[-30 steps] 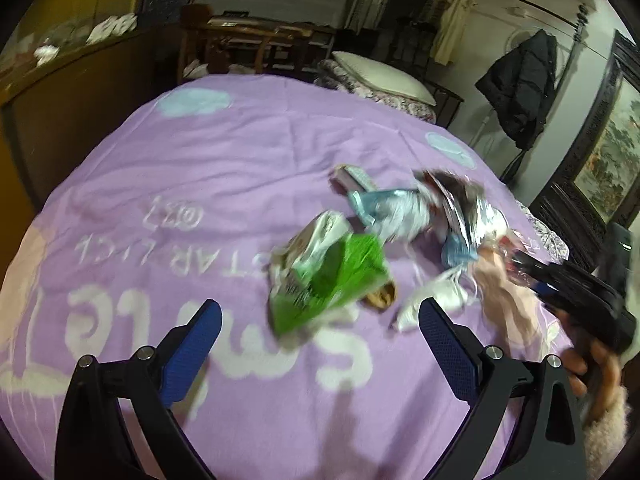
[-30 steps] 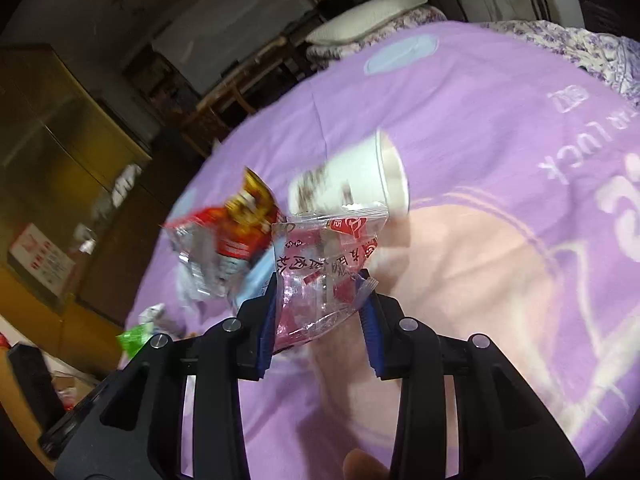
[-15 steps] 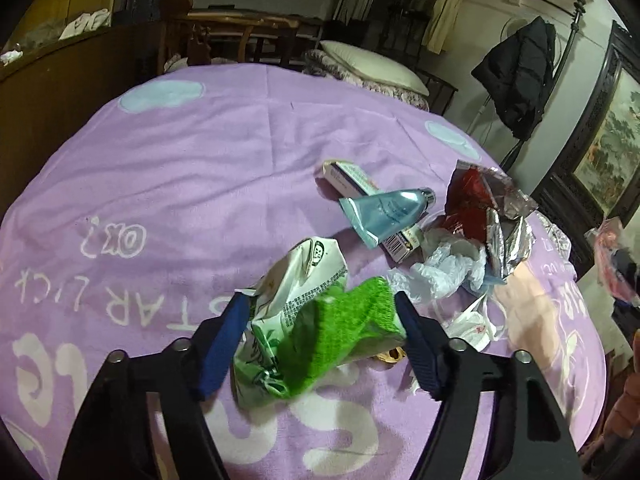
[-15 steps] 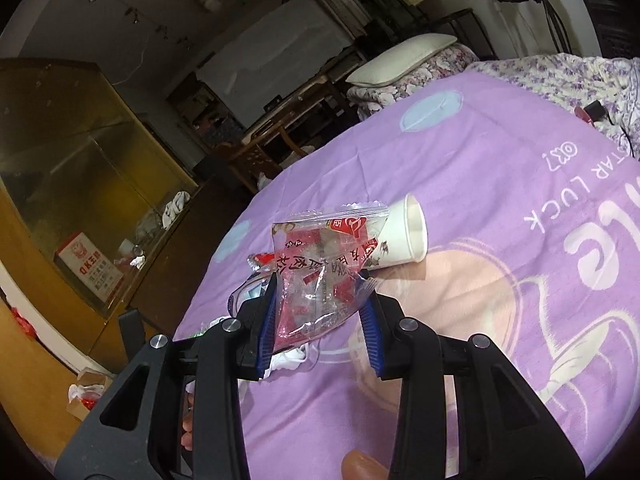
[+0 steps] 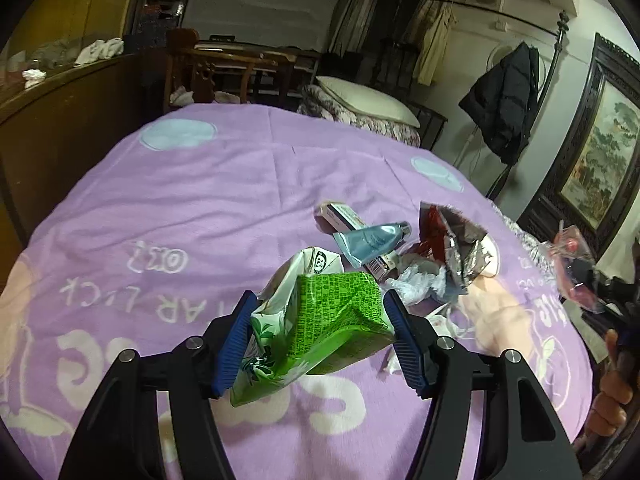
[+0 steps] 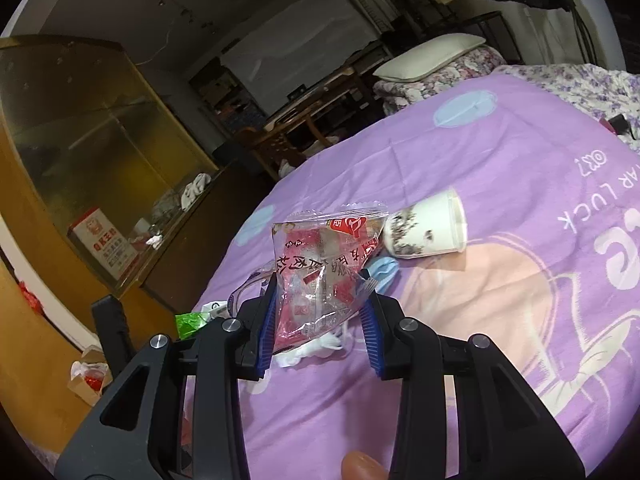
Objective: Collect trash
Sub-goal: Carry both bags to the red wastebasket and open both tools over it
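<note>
My left gripper (image 5: 320,336) is shut on a crumpled green and white snack bag (image 5: 320,316) and holds it above the purple bedspread (image 5: 180,208). My right gripper (image 6: 320,316) is shut on a clear red-printed wrapper (image 6: 320,268), held above the bed; it also shows at the right edge of the left wrist view (image 5: 572,264). On the bed lie a blue tube (image 5: 368,240), a small box (image 5: 344,216), a red foil bag (image 5: 452,240), white crumpled plastic (image 5: 416,284) and a paper cup (image 6: 428,232) on its side.
A pillow (image 5: 364,100) lies at the bed's far end. A wooden cabinet (image 6: 92,184) stands along the left side, with wooden chairs (image 5: 224,76) behind the bed. A cardboard box with trash (image 6: 90,376) sits on the floor. A coat (image 5: 504,96) hangs at right.
My left gripper moved in on the green bag, shut on it and lifted it off the bedspread. My right gripper rose and pulled back with the clear wrapper still in it.
</note>
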Tool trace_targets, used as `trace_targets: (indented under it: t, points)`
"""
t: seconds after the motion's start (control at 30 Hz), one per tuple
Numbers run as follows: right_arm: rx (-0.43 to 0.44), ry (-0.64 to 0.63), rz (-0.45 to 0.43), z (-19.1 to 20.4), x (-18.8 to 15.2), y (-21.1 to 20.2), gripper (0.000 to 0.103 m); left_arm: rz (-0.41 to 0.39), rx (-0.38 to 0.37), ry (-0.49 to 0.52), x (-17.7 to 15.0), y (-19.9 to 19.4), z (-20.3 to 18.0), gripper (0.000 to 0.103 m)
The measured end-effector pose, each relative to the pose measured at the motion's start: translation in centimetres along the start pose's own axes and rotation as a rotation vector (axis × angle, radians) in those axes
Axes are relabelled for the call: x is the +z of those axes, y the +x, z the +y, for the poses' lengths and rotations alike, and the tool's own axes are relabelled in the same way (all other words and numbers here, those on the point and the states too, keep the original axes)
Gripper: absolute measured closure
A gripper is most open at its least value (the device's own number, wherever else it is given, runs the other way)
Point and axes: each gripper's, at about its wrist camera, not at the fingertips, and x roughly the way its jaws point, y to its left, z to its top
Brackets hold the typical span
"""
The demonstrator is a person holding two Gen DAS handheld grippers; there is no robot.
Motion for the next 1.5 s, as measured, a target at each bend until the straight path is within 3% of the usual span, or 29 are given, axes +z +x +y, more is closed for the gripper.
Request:
trace_targets:
  t: [0.33, 0.57, 0.93, 1.2, 1.5]
  points:
    - [0.135, -0.090, 0.065, 6.1, -1.3, 1.4, 0.065, -0.073, 0.047, -0.053, -1.0, -7.6, 2.1, 0.039]
    - [0.274, -0.171, 0.170, 12.5, -4.3, 3.8, 0.065, -0.111, 0.147, -0.119, -3.2, -13.2, 5.4, 0.039]
    - [0.462, -0.322, 0.344, 22.7, -10.1, 6.9, 0.065, -0.158, 0.315, -0.270, -7.6, -21.3, 11.7, 0.039]
    - [0.585, -0.413, 0.493, 29.6, -15.0, 8.8, 0.065, -0.164, 0.447, -0.409, -12.6, -27.1, 16.2, 0.039]
    - [0.642, -0.499, 0.643, 35.7, -21.4, 11.0, 0.065, -0.130, 0.534, -0.516, -17.5, -31.2, 20.1, 0.039]
